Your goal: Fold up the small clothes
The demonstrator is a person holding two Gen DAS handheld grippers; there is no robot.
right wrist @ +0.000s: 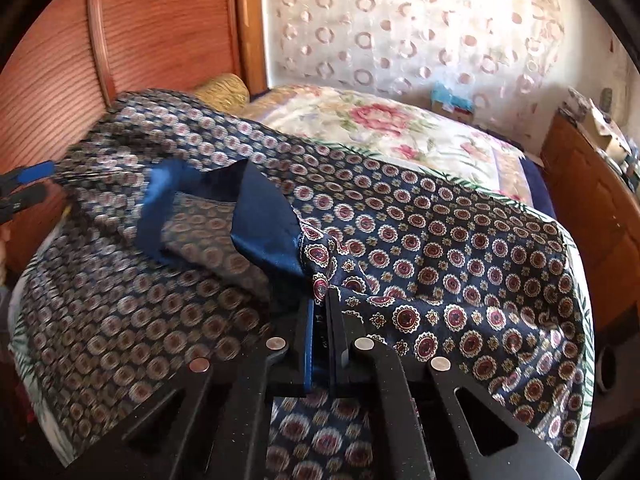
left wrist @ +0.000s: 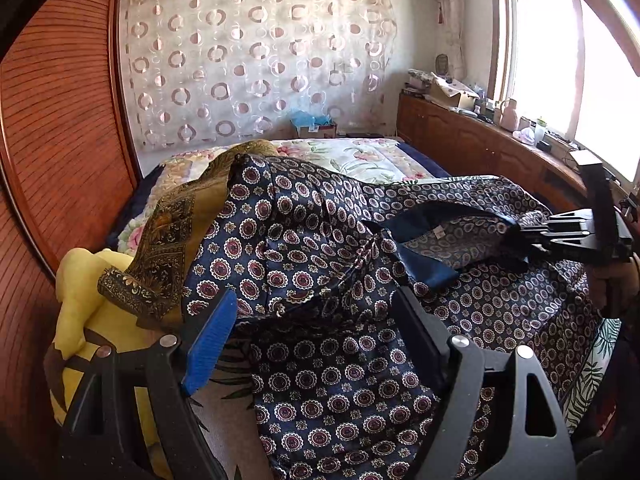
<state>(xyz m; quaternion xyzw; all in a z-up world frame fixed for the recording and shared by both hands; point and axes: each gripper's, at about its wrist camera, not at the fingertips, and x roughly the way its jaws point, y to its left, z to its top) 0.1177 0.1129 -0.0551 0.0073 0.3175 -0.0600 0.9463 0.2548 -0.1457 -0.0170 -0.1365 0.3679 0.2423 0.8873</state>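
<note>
A navy shirt with red-and-white medallions and a plain blue collar lies bunched on the bed; it also fills the right wrist view. My left gripper is open, its blue-padded finger left of the cloth and the fabric lying between the fingers. My right gripper is shut on the shirt's edge beside the collar; it shows in the left wrist view at the right. The left gripper shows at the left edge of the right wrist view.
A gold patterned cloth and a yellow item lie at the left beside a wooden wardrobe. A floral bedspread covers the bed. A wooden cabinet with clutter runs under the window at the right.
</note>
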